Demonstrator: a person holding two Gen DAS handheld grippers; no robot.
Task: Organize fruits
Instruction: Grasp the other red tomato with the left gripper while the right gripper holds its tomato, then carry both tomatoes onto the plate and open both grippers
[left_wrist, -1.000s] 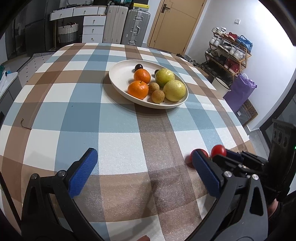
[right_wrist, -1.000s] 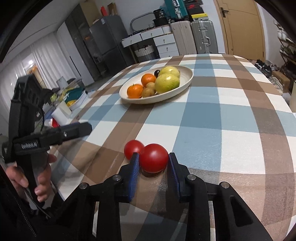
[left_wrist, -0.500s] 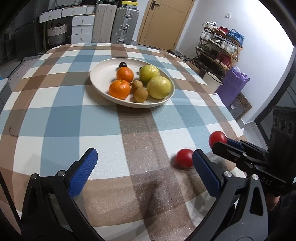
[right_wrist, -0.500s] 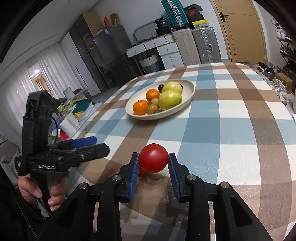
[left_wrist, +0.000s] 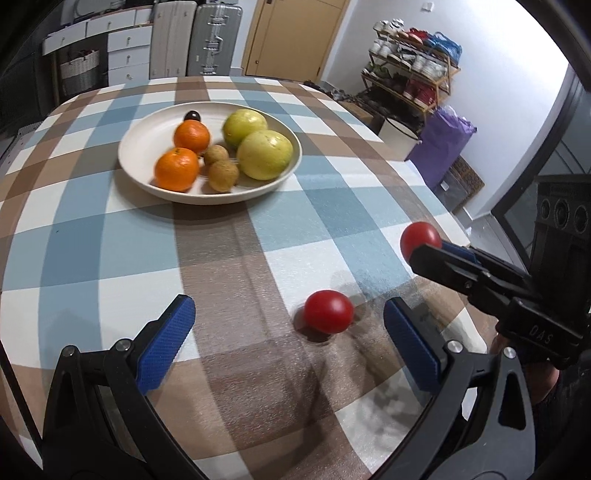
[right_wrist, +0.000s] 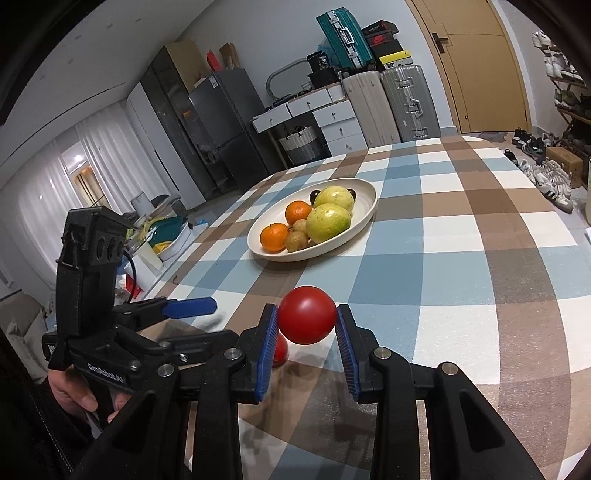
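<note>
My right gripper (right_wrist: 306, 325) is shut on a red tomato (right_wrist: 306, 319) and holds it above the checked tablecloth; it also shows in the left wrist view (left_wrist: 419, 238). A second red tomato (left_wrist: 328, 311) lies on the cloth between the open jaws of my left gripper (left_wrist: 286, 336), nearer its right finger; in the right wrist view only a sliver of it (right_wrist: 280, 350) shows. The cream oval plate (left_wrist: 140, 140) further back holds two oranges (left_wrist: 176, 169), two yellow-green fruits (left_wrist: 265, 154), small brown fruits and a dark one.
The table edge (left_wrist: 454, 218) runs close on the right, with a purple bag (left_wrist: 443, 147) and shoe rack (left_wrist: 410, 77) beyond. Suitcases and drawers (right_wrist: 332, 118) stand behind the table. Clutter sits on a low surface at the left (right_wrist: 162, 232).
My right gripper has lifted its tomato off the cloth and raised it. My left gripper has swung right so the second tomato now sits between its open fingers.
</note>
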